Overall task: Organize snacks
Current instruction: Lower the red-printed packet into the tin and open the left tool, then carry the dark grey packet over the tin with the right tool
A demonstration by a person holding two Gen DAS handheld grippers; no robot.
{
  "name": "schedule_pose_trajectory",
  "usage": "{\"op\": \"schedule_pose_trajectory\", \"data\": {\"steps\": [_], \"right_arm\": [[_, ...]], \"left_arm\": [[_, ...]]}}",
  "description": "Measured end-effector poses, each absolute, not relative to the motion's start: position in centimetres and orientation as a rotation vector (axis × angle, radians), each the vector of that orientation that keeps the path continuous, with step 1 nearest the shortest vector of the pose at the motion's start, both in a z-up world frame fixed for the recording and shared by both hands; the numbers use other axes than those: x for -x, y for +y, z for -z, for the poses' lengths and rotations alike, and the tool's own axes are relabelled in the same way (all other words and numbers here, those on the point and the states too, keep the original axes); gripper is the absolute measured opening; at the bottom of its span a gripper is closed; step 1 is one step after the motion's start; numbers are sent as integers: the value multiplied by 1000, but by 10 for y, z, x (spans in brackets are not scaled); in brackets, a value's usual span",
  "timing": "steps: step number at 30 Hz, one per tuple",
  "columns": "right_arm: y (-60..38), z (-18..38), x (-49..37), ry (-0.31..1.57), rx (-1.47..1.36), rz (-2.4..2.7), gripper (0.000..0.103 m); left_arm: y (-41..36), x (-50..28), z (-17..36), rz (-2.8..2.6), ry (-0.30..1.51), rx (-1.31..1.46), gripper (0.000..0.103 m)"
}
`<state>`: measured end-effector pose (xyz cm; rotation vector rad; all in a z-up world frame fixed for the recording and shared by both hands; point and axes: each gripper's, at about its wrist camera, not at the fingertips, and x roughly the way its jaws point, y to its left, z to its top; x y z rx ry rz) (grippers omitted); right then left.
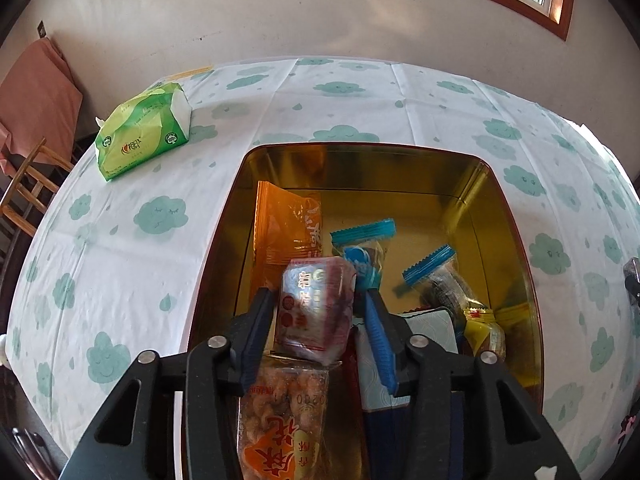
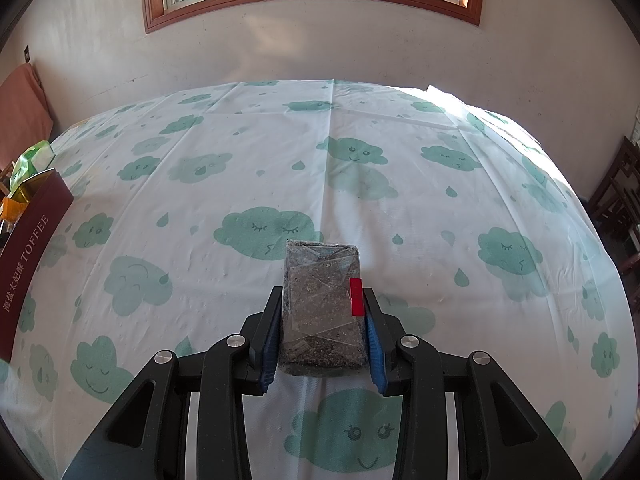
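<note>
Left tool [image 1: 316, 304] loosely straddles a glossy red packet [image 1: 316, 312]; right tool [image 2: 322, 312] pinches a speckled, cellophane-wrapped block [image 2: 322, 308].

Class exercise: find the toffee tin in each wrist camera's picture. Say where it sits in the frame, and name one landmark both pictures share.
Left wrist view: the toffee tin fills the centre and lower right, open, gold inside, with snacks in it.
Right wrist view: only its maroon outer wall shows, at the far left edge.
Shared landmark: the green tissue pack, beyond the tin on the cloud-print tablecloth.
</note>
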<state>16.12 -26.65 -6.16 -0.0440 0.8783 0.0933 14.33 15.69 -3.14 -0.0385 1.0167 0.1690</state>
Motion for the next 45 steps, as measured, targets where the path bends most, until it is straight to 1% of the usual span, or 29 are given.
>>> {"op": "schedule_pose_trajectory", "data": {"steps": [4, 9, 12, 14, 21, 23, 37, 45], "right_arm": [[-267, 62, -161, 879, 43, -94, 37], [-267, 62, -161, 879, 43, -94, 37], [-266, 62, -161, 879, 44, -94, 38], [-266, 62, -161, 879, 44, -93, 38], [-266, 62, -161, 879, 44, -92, 38], [-266, 62, -161, 879, 44, -92, 38], [-266, 62, -161, 880, 45, -90, 38], [-266, 63, -160, 882, 41, -74, 37]], "left_arm": [[157, -141, 25, -170, 1007, 29, 54], [156, -134, 18, -172, 996, 29, 55], [154, -126, 10, -178, 974, 34, 58], [153, -119, 4, -183, 957, 44, 61], [150, -96, -11, -197, 916, 79, 65], [148, -91, -13, -200, 910, 81, 68], [137, -54, -21, -199, 868, 1, 76], [146, -50, -18, -217, 880, 41, 77]]}}
